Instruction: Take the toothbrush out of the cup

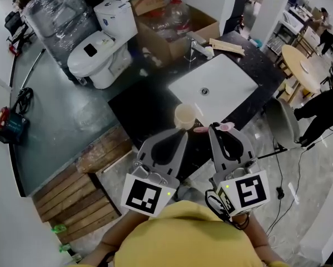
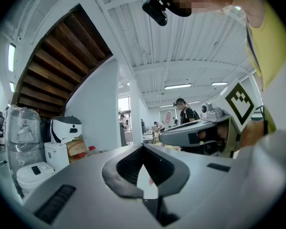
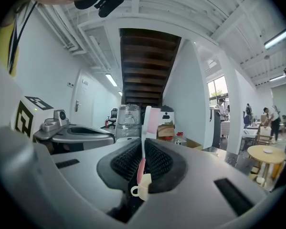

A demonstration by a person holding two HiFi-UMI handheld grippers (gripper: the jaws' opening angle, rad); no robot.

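1. The right gripper (image 3: 143, 150) has its jaws squeezed on the toothbrush (image 3: 151, 120), which stands upright between the pads. The left gripper (image 2: 143, 149) is closed on nothing.
2. The brush is already out of the cup (image 1: 185, 116), which sits on the dark counter (image 1: 138, 107) just beside it.
3. Risk imo: that skinny handle could pivot or slip if the squeeze eases.

The cup (image 1: 185, 115) stands on the dark surface (image 1: 138, 113) just in front of the left hand-held gripper (image 1: 176, 133) and bars its way forward. The toothbrush (image 1: 202, 129), clamped in the right hand-held gripper (image 1: 218, 128), reaches across the gap between both. Left of the cup the surface offers room. Behind it lies the sink (image 1: 227, 82).
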